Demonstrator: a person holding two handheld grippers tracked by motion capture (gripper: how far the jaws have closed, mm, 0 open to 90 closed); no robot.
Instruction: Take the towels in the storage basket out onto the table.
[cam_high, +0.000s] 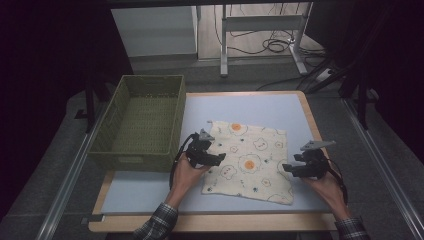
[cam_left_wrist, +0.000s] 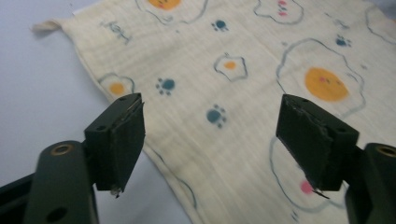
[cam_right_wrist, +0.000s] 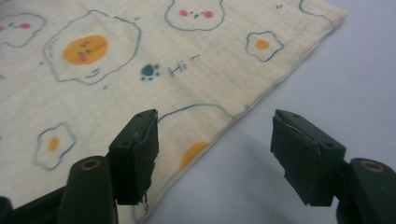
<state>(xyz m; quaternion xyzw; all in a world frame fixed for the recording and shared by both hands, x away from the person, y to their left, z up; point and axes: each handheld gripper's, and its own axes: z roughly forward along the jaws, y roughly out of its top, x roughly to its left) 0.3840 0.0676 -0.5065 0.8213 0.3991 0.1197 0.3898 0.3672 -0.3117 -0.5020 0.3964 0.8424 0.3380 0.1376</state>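
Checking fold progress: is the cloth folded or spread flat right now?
Spread flat. The cloth lies in one layer on the table, all edges showing, no fold.

You work at a wood-edged table with a pale blue top. A cream cotton cloth printed with fried eggs and paw marks lies flat on it. A green woven rectangular basket stands at its far left corner, just beside the cloth.

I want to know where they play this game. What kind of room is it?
Probably a lab or workshop, not a home. A person works handheld grippers over a cloth on a blue-topped table, and cables trail on the floor under a metal desk frame behind.
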